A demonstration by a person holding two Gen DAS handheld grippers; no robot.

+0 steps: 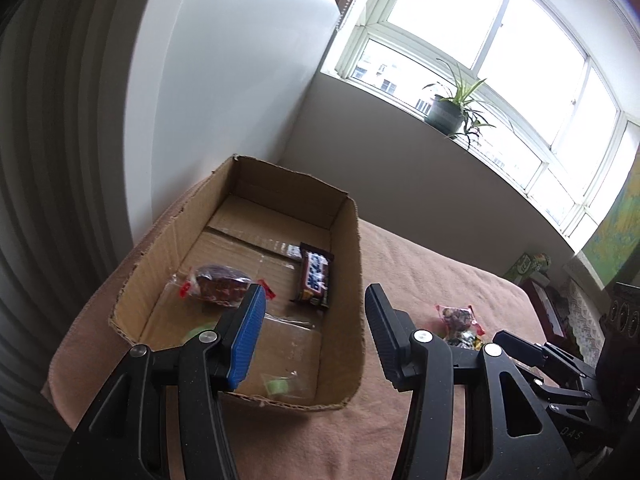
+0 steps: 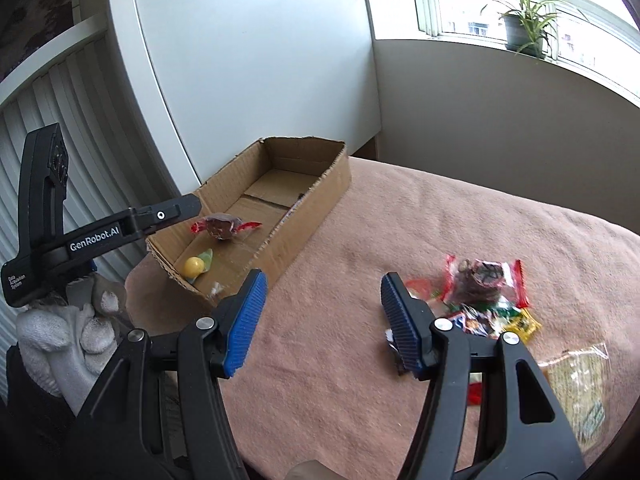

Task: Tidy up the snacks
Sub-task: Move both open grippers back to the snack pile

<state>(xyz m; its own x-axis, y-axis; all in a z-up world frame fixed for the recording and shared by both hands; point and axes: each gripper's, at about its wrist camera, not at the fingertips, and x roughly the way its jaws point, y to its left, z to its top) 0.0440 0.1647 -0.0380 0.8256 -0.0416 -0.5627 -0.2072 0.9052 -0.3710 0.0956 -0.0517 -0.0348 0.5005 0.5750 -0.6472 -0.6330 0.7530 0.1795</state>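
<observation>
An open cardboard box [image 1: 348, 240] [image 2: 320, 196] stands on the pink cloth. Inside lie a clear-wrapped brown snack with red ends [image 1: 218, 285] [image 2: 224, 227], a dark chocolate bar [image 1: 316, 276], a yellow ball candy [image 2: 194, 266] and a small green candy [image 1: 277, 385]. My left gripper [image 1: 316, 308] is open and empty above the box's near end; it shows in the right wrist view [image 2: 176, 210]. My right gripper [image 2: 322, 292] is open and empty over the cloth, left of a pile of loose snacks [image 2: 482, 284] [image 1: 458, 318].
A clear bag with green print [image 2: 580, 384] lies at the right edge of the cloth. A white cabinet [image 2: 256, 64] stands behind the box. A potted plant [image 1: 448, 110] sits on the window sill. Boxes and dark objects [image 1: 548, 292] stand at the far right.
</observation>
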